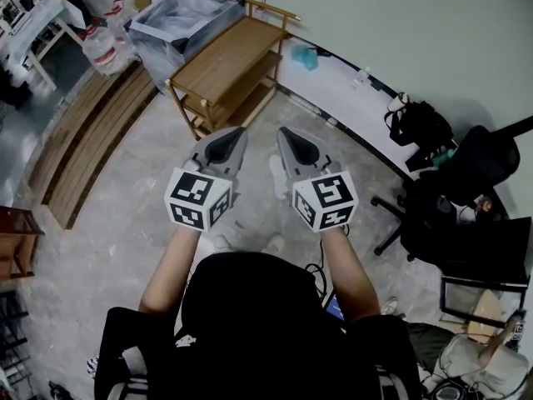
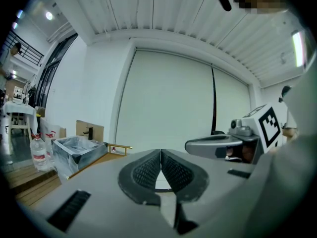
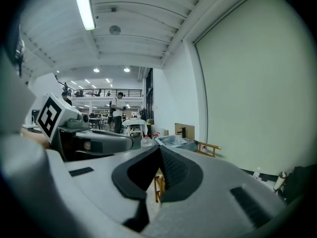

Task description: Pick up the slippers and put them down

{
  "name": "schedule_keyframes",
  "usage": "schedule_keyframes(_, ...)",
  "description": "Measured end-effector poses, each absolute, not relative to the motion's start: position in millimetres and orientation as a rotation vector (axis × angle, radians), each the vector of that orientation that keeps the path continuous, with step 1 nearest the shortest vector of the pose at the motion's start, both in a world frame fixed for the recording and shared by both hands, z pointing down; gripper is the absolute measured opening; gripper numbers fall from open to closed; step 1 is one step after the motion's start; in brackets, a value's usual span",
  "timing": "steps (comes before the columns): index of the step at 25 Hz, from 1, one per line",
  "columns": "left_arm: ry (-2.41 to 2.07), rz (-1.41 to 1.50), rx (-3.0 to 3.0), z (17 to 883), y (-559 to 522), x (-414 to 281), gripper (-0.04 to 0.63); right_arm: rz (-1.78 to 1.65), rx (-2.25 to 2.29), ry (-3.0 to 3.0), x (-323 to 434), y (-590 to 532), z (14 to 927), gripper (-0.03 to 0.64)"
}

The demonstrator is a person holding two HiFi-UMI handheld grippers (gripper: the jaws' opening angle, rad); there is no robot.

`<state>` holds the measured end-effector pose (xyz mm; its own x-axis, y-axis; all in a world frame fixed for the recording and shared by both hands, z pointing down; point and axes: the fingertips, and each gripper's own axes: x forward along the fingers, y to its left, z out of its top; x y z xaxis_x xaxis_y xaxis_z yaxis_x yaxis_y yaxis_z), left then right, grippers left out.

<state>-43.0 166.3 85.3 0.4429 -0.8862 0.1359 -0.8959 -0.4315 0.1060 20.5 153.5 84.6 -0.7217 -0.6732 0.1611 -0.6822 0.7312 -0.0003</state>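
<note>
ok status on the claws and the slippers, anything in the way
Left claw shut, empty. Right claw shut, empty. Slippers: none made out in any view. Wooden rack stands ahead, apart from both claws.

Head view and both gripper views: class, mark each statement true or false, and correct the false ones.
1. The left gripper and the right gripper both have their jaws together, with nothing between them. True.
2. A wooden rack stands ahead of the grippers. True.
3. The black office chair stands on the person's left. False: it stands on the right.
4. The water bottle lies on the rack's top. False: it stands upright beside the rack, to its left in the head view.
</note>
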Motion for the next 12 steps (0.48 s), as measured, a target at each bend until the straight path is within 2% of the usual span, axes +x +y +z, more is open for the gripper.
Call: schedule_keyframes(12,-1.54,0.092,2.54,89,163,-60,0.006,0.077,1.127,-2.756,1,151,89,-0.002)
